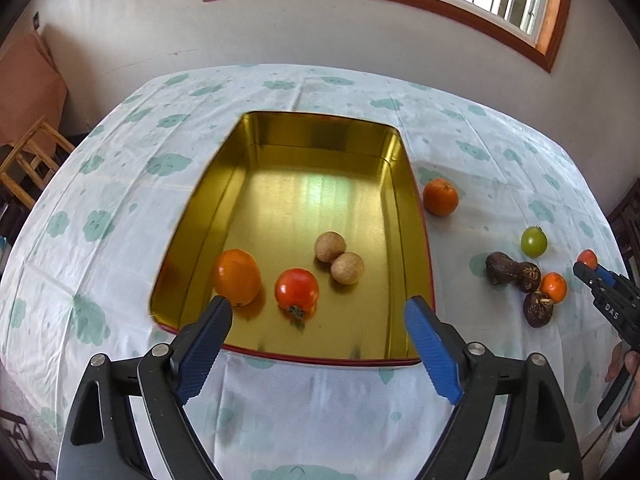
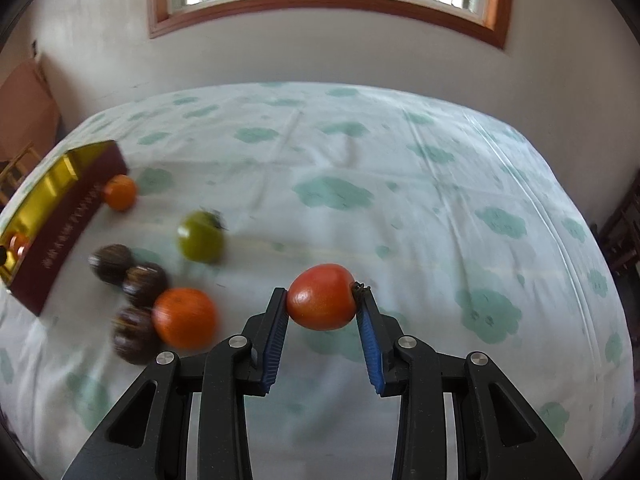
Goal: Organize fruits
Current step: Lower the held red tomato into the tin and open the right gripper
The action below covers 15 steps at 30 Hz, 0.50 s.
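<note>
Low in the right wrist frame, right gripper (image 2: 321,300) with jaws pinching a red tomato (image 2: 321,297) at centre, stem end against the right blue pad. Left of it on the cloud-print table (image 2: 400,200), blurred: an orange (image 2: 185,317) touching dark brown fruits (image 2: 132,334), a green tomato (image 2: 200,236) above, a smaller orange (image 2: 119,192) against the maroon wall of the gold tin (image 2: 64,236) at the left edge.

Low in the left wrist frame, left gripper (image 1: 319,312) with jaws spread wide and empty over the tin's near rim (image 1: 320,358). Inside the tin: an orange (image 1: 237,277) near the left fingertip, a red tomato (image 1: 296,289), two tan round fruits (image 1: 339,258) touching. Right of the tin, loose fruit on the table; right gripper at the far right edge.
</note>
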Tool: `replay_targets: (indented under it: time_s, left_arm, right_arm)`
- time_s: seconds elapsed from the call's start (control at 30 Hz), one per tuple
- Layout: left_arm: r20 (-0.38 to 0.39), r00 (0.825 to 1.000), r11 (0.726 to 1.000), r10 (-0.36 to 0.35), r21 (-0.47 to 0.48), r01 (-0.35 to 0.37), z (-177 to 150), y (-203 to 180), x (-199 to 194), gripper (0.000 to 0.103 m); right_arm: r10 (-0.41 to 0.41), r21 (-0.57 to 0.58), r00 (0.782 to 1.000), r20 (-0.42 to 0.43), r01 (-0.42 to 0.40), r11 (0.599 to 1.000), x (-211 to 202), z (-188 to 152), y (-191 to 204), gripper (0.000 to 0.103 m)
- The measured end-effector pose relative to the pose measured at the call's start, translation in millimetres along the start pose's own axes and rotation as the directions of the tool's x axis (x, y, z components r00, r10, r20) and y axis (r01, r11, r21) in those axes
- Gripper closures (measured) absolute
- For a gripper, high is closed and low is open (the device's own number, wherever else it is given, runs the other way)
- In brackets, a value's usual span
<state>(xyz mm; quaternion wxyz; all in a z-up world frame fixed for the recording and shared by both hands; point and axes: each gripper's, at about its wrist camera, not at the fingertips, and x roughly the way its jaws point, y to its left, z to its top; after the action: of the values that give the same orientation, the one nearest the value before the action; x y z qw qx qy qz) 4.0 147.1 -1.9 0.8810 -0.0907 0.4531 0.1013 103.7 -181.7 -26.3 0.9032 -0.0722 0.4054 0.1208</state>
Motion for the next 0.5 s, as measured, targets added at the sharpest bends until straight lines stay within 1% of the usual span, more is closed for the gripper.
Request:
replay_targets:
  time_s: [0.07,0.23,0.3,0.37,0.5]
  left_arm:
    - [0.012,1.0,1.0,0.026,-0.01,-0.026,-1,5,-5,0.017]
    - [0.04,0.997,0.997,0.069,-0.034,-0.068,-3,19,-16,0.016]
    - [0.042,0.996,0.995,0.083,-0.051,-0.081,-4,25,-19,0.016]
    - [0.046,0.995,0.993,0.091,-0.073,-0.088,-6,35,-23,0.015]
    - [0.044,0.993,0.987,0.113,-0.118,-0.107,-9,53,-27,0.015]
  right_arm:
    - [0.028,-0.025,0.999,0.016,-0.027,0.999,-6,6,15,0.067]
    - [0.145,-0.104,0.989,0.041,-0.141,0.985,-21,19,66,0.067]
    - [0.2,-0.136,0.979,0.045,-0.192,0.972,-25,24,90,0.067]
    - [0.26,-0.17,0.965,0.037,-0.251,0.953,-28,29,114,0.067]
    - [0.335,-0.25,0.942,0.018,-0.32,0.914,-32,35,164,0.067]
